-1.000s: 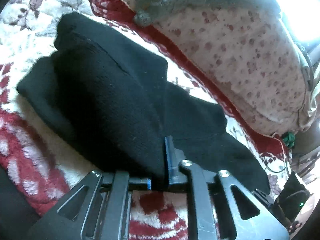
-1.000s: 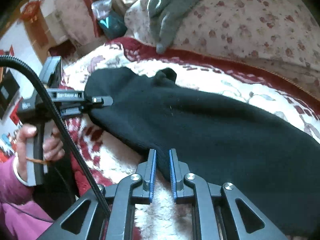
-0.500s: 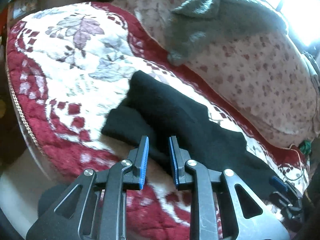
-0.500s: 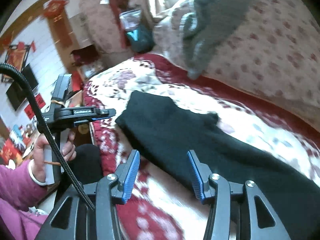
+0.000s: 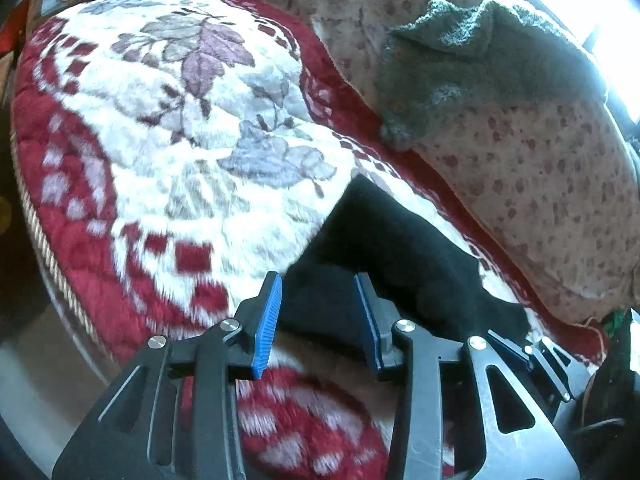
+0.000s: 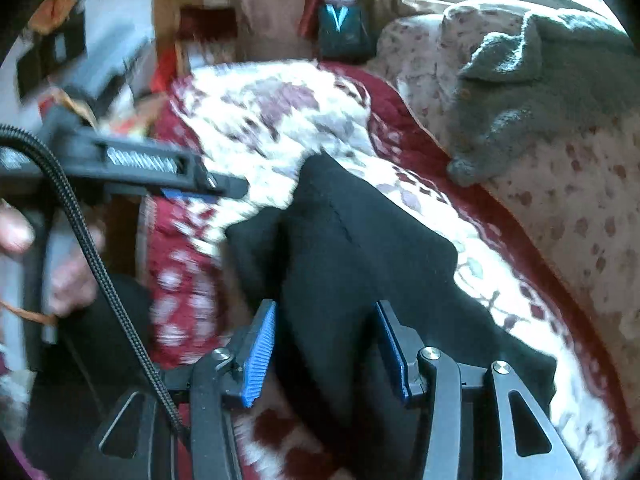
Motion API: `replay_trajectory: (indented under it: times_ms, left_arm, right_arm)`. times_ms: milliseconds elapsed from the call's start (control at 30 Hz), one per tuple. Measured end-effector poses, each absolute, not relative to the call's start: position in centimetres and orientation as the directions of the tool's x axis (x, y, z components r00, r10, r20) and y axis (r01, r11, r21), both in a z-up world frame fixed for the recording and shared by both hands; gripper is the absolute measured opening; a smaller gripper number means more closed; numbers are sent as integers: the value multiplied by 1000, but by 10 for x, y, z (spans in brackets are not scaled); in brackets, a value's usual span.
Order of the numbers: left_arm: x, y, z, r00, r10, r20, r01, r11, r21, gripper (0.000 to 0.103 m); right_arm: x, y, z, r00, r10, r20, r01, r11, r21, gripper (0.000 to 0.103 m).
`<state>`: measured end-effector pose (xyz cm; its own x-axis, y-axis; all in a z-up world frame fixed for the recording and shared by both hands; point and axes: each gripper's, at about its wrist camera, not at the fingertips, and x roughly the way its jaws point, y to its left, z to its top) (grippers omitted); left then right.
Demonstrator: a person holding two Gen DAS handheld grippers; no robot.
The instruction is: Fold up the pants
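The black pants (image 5: 384,248) lie folded on the red and white plush blanket (image 5: 168,152); they also fill the middle of the right wrist view (image 6: 352,248). My left gripper (image 5: 318,314) hovers at their near left corner. Its jaws are opening, and dark fabric shows in the gap without either blue pad pressing on it. My right gripper (image 6: 326,346) stands open over the near edge of the pants, its pads clear of the cloth. The left gripper (image 6: 160,168) also appears blurred at the left of the right wrist view, held by a person's hand (image 6: 64,280).
A grey knitted garment (image 5: 480,60) lies on a spotted pink pillow (image 5: 540,184) along the back. The blanket's corded edge (image 5: 44,248) drops off at the left. A black cable (image 6: 104,280) hangs near the right gripper. Furniture and clutter (image 6: 344,28) stand beyond the bed.
Both grippers let go of the pants and pulled back toward the near left. Their jaws, shut on the fabric before, now stand apart. The pants lie doubled over.
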<state>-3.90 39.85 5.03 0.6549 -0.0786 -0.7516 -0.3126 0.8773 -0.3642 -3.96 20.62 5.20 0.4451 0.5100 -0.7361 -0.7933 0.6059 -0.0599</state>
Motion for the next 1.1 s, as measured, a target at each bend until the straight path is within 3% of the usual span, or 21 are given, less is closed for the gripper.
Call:
replay_trajectory:
  times_ms: [100, 167, 267, 367, 467, 567, 633, 967, 1033, 1100]
  left_arm:
    - [-22, 405, 44, 642, -104, -759, -294, 882, -369, 35]
    - [-13, 407, 42, 640, -122, -758, -276, 885, -376, 35]
    - [0, 413, 40, 640, -134, -757, -265, 886, -381, 35]
    - [9, 422, 36, 641, -162, -750, -272, 866, -419, 35]
    - [16, 429, 31, 639, -219, -737, -265, 837, -479, 35]
    - [19, 429, 29, 639, -282, -716, -235, 815, -530, 39]
    - [21, 429, 28, 640, -315, -700, -216, 801, -559, 54]
    - [39, 433, 18, 635, -461, -620, -169, 701, -693, 54]
    - [43, 427, 19, 618, -471, -629, -145, 719, -680, 21]
    - [43, 419, 25, 614, -433, -659, -140, 763, -631, 12]
  right_arm:
    - [-25, 207, 49, 417, 544, -728, -804, 595, -16, 45]
    - [-12, 202, 52, 381, 588, -714, -798, 599, 67, 31]
    - [8, 190, 57, 320, 665, -675, -761, 604, 235, 25]
    - [32, 167, 57, 266, 751, -604, -676, 592, 438, 23]
    - [47, 155, 54, 244, 791, -560, -604, 576, 551, 23]
    - [49, 158, 53, 227, 793, -565, -609, 569, 553, 23]
    - [48, 162, 54, 214, 796, -566, -624, 557, 548, 23]
    - [46, 171, 48, 192, 786, -587, -632, 557, 538, 23]
    - [44, 170, 48, 195, 790, -582, -630, 555, 542, 23]
    - [43, 169, 51, 213, 789, -576, -632, 561, 535, 18]
